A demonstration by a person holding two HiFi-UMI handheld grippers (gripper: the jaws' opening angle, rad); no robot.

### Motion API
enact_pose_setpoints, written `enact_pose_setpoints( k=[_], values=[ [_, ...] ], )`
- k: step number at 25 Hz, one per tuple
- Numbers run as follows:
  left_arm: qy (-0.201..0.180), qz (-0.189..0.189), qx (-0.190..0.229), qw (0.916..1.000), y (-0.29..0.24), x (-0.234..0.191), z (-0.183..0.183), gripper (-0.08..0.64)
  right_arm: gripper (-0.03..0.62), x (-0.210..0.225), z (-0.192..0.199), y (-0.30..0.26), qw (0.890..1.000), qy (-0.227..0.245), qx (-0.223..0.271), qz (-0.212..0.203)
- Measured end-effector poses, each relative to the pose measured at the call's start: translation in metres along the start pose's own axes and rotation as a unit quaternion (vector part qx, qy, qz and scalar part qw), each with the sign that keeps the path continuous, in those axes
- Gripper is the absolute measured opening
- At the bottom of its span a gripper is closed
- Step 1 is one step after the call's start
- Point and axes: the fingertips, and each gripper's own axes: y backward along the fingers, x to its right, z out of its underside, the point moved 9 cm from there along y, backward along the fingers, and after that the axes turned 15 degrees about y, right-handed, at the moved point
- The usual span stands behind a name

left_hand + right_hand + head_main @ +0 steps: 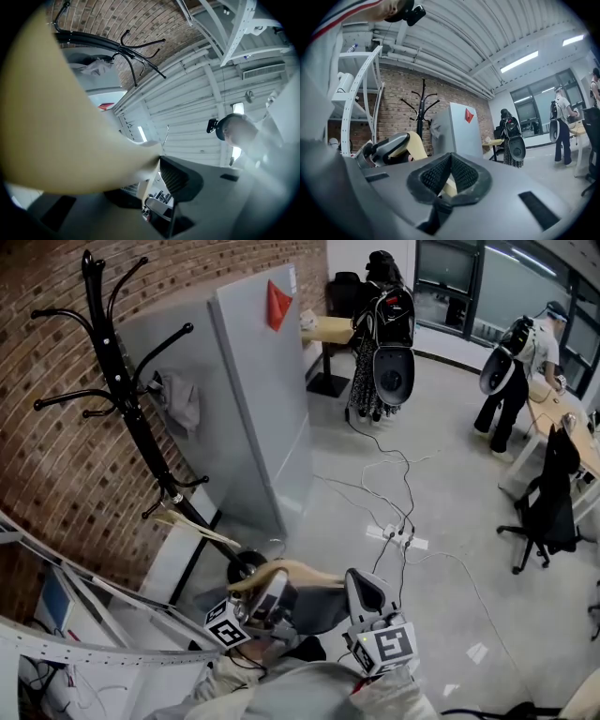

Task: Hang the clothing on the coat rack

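Grey concrete floor (450, 484): coat rack (134, 409) stands by the brick wall, grey panel (262, 399) upright just beside it, loose cables (380, 470) trail across the middle to a white power strip (398, 536), black chair (548, 498) well apart at right.

One coat rack (125, 381), one garment (298, 570), two grippers (270, 596) (367, 594)

Grey left tongs (270, 594) and right tongs (367, 594), black ribbed pads (431, 176), white marker cubes (394, 648), pale sleeves (309, 697)
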Motion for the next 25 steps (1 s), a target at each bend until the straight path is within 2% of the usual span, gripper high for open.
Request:
enact_pose_setpoints(
  k=[13, 25],
  values=[
    [-0.009, 0.008, 0.017, 0.9998, -0.020, -0.054, -0.094, 0.107, 0.023, -0.002, -0.010, -0.132, 1.000, 0.013, 0.002, -0.022],
    [-0.049, -0.013, 0.079, 0.9956, -0.004, -0.072, -0.154, 0.107, 0.023, -0.020, -0.022, -0.222, 0.994, 0.028, 0.000, -0.106]
  ],
)
